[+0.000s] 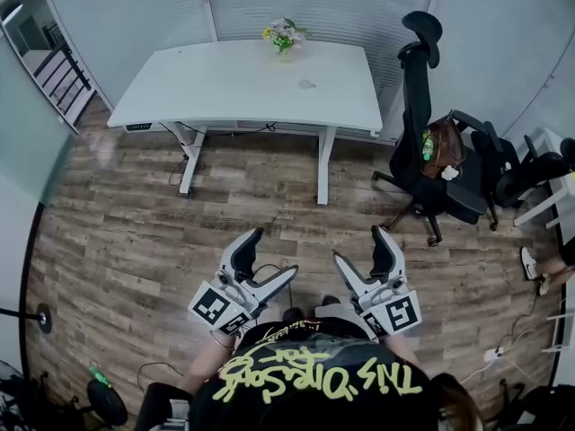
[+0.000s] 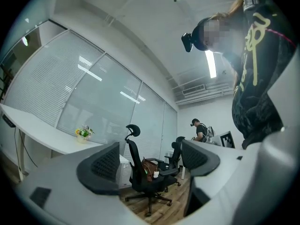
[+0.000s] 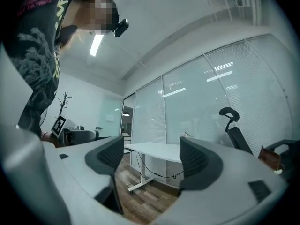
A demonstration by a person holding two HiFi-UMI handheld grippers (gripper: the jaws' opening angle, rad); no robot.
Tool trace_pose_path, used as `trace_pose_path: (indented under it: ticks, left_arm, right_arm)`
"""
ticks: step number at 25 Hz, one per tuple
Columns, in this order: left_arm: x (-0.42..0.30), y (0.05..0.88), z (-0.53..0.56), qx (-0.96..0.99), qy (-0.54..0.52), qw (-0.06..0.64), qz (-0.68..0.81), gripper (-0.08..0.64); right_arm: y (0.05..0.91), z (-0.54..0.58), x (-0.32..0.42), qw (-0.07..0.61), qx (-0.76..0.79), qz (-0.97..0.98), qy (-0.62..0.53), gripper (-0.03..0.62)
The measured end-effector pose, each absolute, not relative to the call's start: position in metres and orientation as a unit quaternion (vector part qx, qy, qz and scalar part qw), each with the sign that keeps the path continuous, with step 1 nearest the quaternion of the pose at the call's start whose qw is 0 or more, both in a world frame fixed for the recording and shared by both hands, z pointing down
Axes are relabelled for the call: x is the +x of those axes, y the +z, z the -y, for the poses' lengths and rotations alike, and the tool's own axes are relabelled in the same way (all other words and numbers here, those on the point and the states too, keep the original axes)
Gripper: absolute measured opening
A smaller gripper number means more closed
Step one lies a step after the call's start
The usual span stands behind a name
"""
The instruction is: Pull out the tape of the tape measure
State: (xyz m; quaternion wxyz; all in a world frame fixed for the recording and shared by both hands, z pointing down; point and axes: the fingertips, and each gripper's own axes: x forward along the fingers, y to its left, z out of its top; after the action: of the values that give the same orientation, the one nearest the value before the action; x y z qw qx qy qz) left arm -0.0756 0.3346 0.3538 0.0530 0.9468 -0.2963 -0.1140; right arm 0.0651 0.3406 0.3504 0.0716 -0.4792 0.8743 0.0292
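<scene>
No tape measure shows clearly in any view; only a small pale spot lies on the white table across the room. In the head view my left gripper and right gripper are held side by side in front of my chest, well back from that table. Both are open, with nothing between their fingers. Between the open jaws of the left gripper stands a black office chair. The white table and wooden floor fill the gap between the open jaws of the right gripper.
A vase of flowers stands at the table's far edge. A black office chair with a brown bag on it is at the right, with more chairs beyond. Another person stands far off. Cables lie on the wooden floor.
</scene>
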Motion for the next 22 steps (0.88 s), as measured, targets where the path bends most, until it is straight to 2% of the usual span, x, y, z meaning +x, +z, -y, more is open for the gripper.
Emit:
trace_pose_path:
  ticks: [10,22]
  left_arm:
    - [-0.062,0.364,-0.334,0.953,-0.103,0.074,0.275,0.413]
    - [-0.056,0.381,-0.331,0.962,-0.072,0.096,0.245,0.411]
  right_arm:
    - [0.366,-0.341,0.045,0.038,-0.454,-0.89,0.015,0.351]
    - [0.369,-0.334,0.049,0.034,-0.467,-0.883,0.01,0.351]
